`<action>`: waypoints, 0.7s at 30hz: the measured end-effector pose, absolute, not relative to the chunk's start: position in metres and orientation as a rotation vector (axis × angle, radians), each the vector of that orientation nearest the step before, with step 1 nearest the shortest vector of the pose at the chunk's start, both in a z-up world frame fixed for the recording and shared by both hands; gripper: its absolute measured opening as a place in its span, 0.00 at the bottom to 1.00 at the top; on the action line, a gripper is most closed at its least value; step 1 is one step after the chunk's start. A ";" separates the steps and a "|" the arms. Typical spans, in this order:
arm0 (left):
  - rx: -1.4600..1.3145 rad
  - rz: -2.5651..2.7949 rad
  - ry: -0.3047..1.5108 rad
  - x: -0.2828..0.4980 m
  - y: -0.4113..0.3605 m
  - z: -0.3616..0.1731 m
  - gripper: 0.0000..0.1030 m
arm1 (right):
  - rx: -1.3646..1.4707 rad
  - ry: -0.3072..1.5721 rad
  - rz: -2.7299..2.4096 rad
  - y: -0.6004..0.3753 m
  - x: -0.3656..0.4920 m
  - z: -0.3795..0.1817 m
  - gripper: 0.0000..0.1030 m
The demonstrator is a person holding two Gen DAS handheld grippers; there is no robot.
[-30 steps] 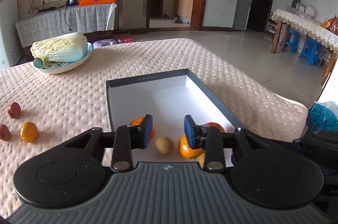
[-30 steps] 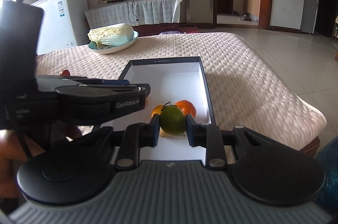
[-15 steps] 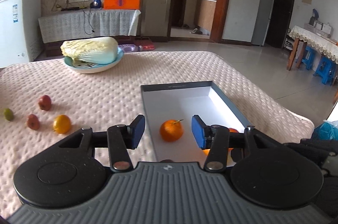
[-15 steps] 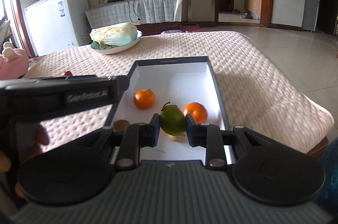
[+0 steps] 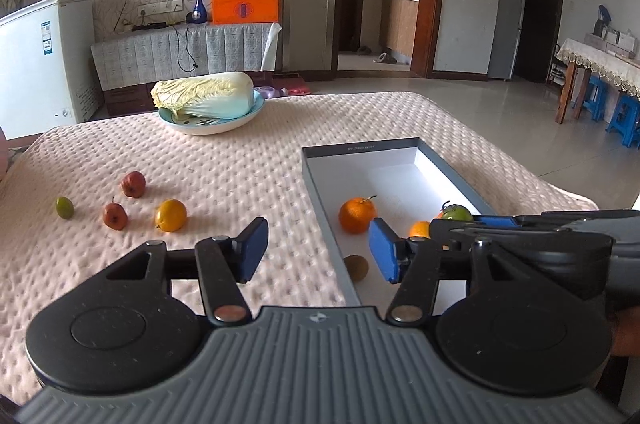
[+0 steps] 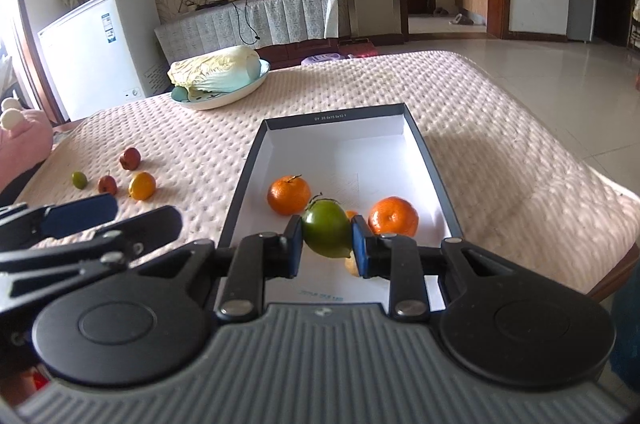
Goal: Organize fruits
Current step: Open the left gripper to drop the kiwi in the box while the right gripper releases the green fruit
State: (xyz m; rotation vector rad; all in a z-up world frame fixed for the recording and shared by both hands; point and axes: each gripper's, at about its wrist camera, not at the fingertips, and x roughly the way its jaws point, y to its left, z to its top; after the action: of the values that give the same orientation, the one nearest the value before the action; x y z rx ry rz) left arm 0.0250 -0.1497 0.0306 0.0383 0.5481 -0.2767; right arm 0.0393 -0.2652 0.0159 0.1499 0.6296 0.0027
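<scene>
A grey box (image 6: 432, 167) with a white floor lies on the pink bedspread and holds two oranges (image 6: 289, 194) (image 6: 393, 216) and a brown kiwi (image 5: 356, 267). My right gripper (image 6: 326, 244) is shut on a green fruit (image 6: 326, 232) just above the box's near end. My left gripper (image 5: 318, 256) is open and empty, over the box's left wall. Left of the box lie a yellow-orange fruit (image 5: 171, 215), two small red fruits (image 5: 115, 216) (image 5: 133, 183) and a small green fruit (image 5: 64, 207).
A plate with a Chinese cabbage (image 5: 208, 99) stands at the far side of the bed. A white freezer (image 5: 40, 59) stands at the far left. The bed's right edge (image 6: 612, 207) drops to the tiled floor. A pink soft toy (image 6: 20, 135) lies at the left.
My left gripper has opened wider and swung left, bringing the loose fruits on the bedspread into view. My right gripper still holds the green fruit over the box.
</scene>
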 end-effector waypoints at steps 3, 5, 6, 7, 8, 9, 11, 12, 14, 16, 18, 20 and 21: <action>0.031 -0.268 0.551 0.027 -0.141 0.031 0.61 | 0.152 0.632 -0.009 -0.262 0.044 0.014 0.29; 0.024 -0.265 0.551 0.028 -0.136 0.032 0.61 | 0.145 0.632 -0.019 -0.259 0.047 0.013 0.29; 0.021 -0.262 0.550 0.029 -0.133 0.032 0.61 | 0.144 0.632 -0.027 -0.259 0.048 0.012 0.29; 0.018 -0.259 0.549 0.029 -0.131 0.032 0.61 | 0.144 0.635 -0.033 -0.258 0.050 0.012 0.29; 0.013 -0.257 0.548 0.029 -0.128 0.033 0.61 | 0.143 0.636 -0.041 -0.258 0.051 0.011 0.29; 0.008 -0.257 0.547 0.029 -0.126 0.033 0.62 | 0.139 0.632 -0.056 -0.258 0.051 0.011 0.30; 0.000 -0.254 0.544 0.030 -0.122 0.034 0.63 | 0.135 0.625 -0.074 -0.258 0.052 0.011 0.30; -0.004 -0.252 0.543 0.030 -0.120 0.035 0.63 | 0.141 0.623 -0.077 -0.258 0.052 0.012 0.32; -0.009 -0.252 0.543 0.031 -0.118 0.035 0.63 | 0.143 0.610 -0.087 -0.257 0.051 0.013 0.35; -0.009 -0.249 0.543 0.032 -0.116 0.035 0.64 | 0.133 0.601 -0.097 -0.255 0.051 0.014 0.35; -0.010 -0.247 0.542 0.032 -0.114 0.036 0.64 | 0.134 0.592 -0.104 -0.253 0.051 0.015 0.35; -0.010 -0.242 0.539 0.033 -0.111 0.036 0.64 | 0.144 0.584 -0.100 -0.252 0.052 0.016 0.35; -0.012 -0.239 0.539 0.033 -0.109 0.036 0.64 | 0.148 0.579 -0.095 -0.250 0.052 0.017 0.35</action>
State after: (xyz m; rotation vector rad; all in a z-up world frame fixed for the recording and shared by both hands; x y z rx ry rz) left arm 0.0332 -0.1092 0.0364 -0.0124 0.5389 -0.2388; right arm 0.0516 -0.2503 0.0171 0.1484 0.5793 -0.0950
